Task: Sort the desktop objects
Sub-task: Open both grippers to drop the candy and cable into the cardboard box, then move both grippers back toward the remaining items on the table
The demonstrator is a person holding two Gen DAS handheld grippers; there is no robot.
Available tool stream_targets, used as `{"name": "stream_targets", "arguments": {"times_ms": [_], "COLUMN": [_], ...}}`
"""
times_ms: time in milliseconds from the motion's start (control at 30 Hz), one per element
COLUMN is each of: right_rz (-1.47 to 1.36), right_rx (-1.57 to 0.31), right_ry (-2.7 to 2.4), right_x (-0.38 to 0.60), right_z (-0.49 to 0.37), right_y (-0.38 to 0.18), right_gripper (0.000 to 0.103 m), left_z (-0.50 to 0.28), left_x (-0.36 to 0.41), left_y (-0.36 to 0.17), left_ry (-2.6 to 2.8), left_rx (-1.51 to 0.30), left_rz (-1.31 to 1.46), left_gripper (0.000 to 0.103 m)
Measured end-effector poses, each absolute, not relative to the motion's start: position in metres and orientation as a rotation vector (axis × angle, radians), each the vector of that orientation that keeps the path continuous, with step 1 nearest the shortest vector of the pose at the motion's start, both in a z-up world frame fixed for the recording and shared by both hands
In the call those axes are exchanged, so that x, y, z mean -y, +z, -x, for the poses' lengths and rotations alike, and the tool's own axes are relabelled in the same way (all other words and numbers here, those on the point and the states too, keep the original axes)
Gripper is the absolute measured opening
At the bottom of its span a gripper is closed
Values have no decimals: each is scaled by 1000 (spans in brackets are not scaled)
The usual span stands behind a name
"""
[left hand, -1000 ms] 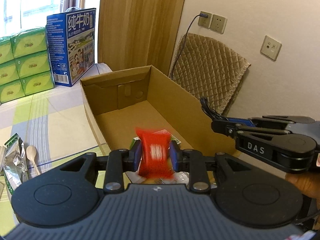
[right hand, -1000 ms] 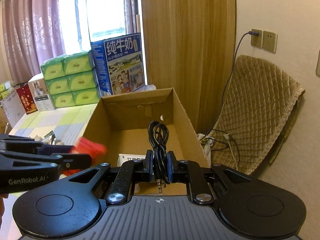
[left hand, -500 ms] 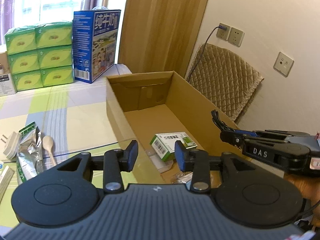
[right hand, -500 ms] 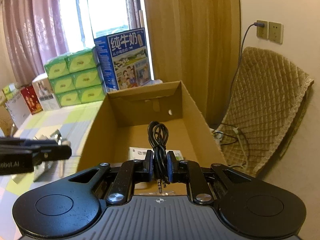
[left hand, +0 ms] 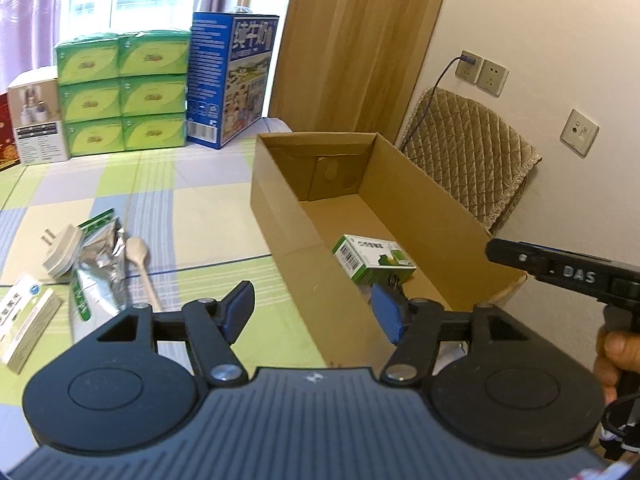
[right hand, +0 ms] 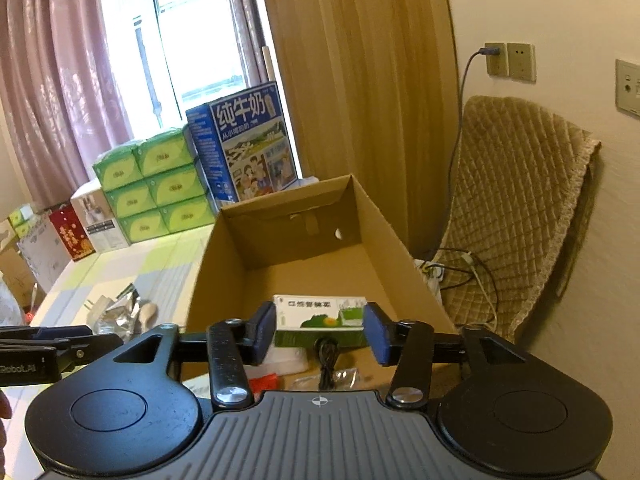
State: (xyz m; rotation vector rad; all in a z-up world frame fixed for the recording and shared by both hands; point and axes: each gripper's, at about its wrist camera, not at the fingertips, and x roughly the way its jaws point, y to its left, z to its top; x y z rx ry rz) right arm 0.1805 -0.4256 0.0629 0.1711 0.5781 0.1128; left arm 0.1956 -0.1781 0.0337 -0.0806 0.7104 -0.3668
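The right claw [right hand: 320, 334] hangs spread over the near end of the box [right hand: 208, 276], gripping nothing. Below it, on the box floor, lie a black cable [right hand: 326, 360], a red packet [right hand: 266, 382] and a clear wrapper [right hand: 344, 378], with a green-and-white carton [right hand: 320, 320] just beyond them. The left claw [left hand: 312, 312] is spread wide too and empty, straddling the box's near left wall, one pad [left hand: 240, 306] outside over the table [left hand: 180, 208], the other inside near the carton [left hand: 372, 258]. On the table left of the box lie a wooden spoon [left hand: 138, 258], a foil pouch [left hand: 96, 264], a white plug [left hand: 60, 252] and a small white box [left hand: 24, 316]. Well back stand green tissue packs [left hand: 122, 92] and a blue milk case [left hand: 228, 80]. A quilted chair [left hand: 472, 168] sits behind the box against the wall.
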Motion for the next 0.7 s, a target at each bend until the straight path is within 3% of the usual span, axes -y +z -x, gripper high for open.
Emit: {"name": "stream_targets", "arguments": {"times_ms": [200, 433, 700], "right_rz": [-154, -130, -106], "right_rx": [-539, -509, -502], "right_ry": [138, 219, 315], "right_x": [399, 362, 321], "right_z": [-146, -120, -102], "right_y": [77, 93, 97], "right_gripper": [69, 78, 97], "left_z": [-168, -135, -105], "left_x": [159, 132, 90], "left_y": [38, 45, 51], "left_ry": [-344, -303, -234], "left_rx": [-701, -683, -672], "left_rz": [74, 64, 83], "left_gripper": [76, 88, 100]}}
